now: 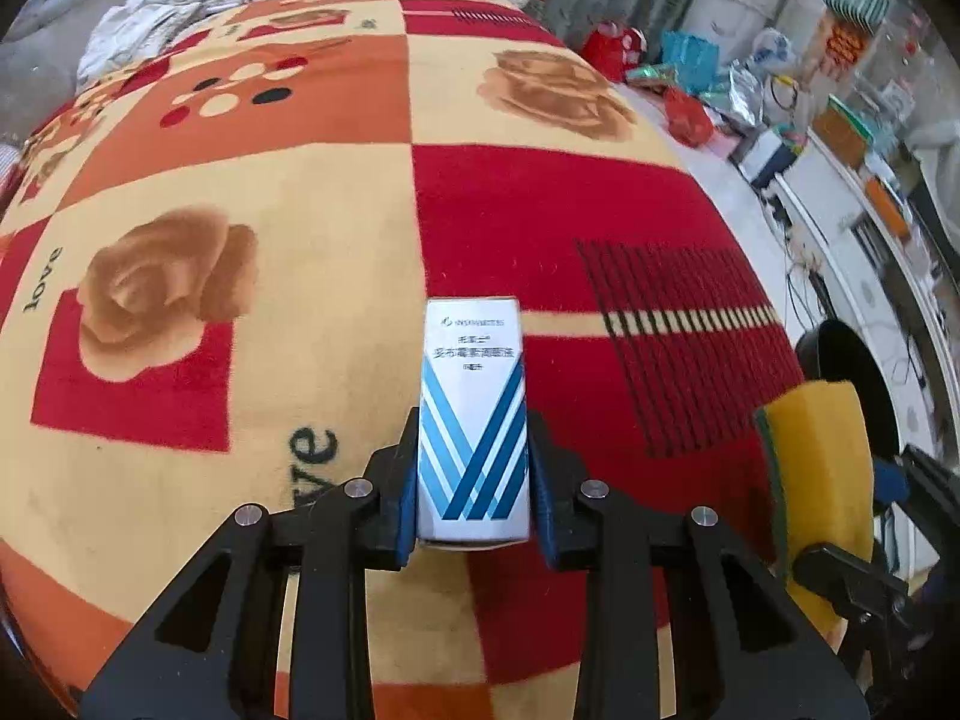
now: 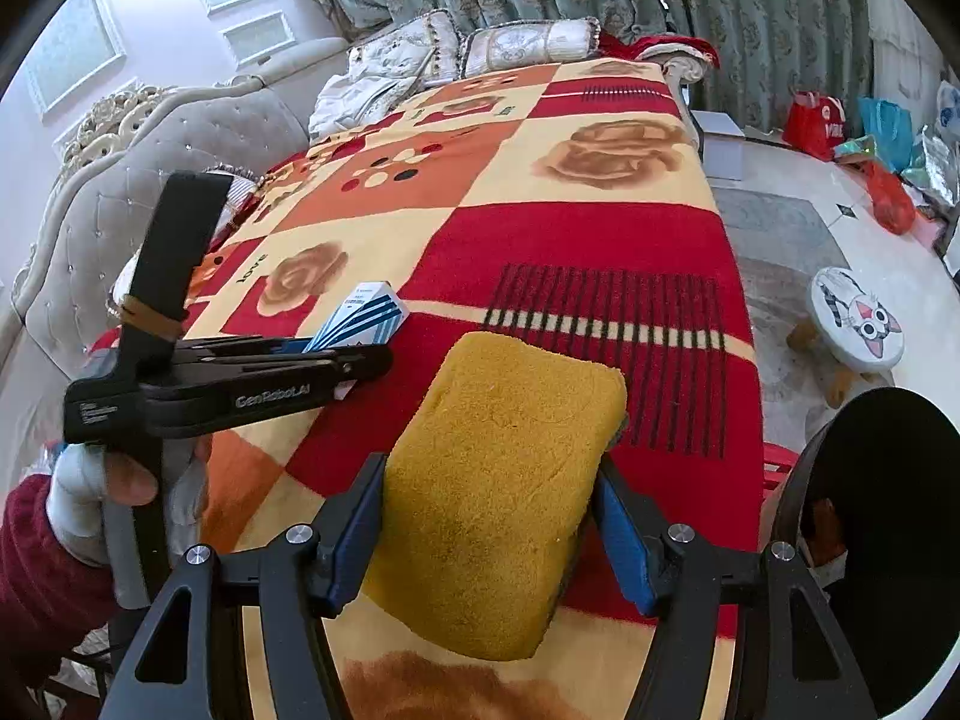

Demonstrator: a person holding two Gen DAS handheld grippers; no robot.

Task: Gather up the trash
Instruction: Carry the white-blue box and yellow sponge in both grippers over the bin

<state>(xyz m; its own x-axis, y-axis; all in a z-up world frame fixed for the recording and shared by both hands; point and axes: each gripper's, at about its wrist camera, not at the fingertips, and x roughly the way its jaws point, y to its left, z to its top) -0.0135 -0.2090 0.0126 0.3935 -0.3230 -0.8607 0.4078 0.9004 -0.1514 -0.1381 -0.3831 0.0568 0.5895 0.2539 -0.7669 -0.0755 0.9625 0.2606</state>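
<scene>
A: We log both pieces of trash as picked up. The left hand-held gripper [image 1: 473, 468] is clamped on the box [image 1: 473, 414], a small white carton with blue stripes, pinched at its lower half between the blue pads, most of the carton jutting forward past them. It hangs above the bed [image 1: 240, 240], not touching the blanket as far as we can tell.

B: Agreed. The right hand-held gripper [image 2: 489, 516] is clamped on the sponge [image 2: 504, 492], yellow face toward the camera; the left view shows a green layer along its edge. It too is held over the bed, near the right edge.

A: Containers: we note one, the bin [image 2: 870, 540], black, round-mouthed, just beside the right gripper at the bed's edge. In the left view it sits behind the sponge.

B: Contents: the inside is dark. We see something orange-brown low near the rim, but cannot tell what it is.

A: Progress, as we judge it: grasping done for both items, dropping not yet done. Neither item is over the bin's mouth.

B: Remaining: carry the sponge and box to the bin and release. We see no other loose trash on the blanket. The bags [image 2: 816, 117] on the floor beyond we leave unclassified.
</scene>
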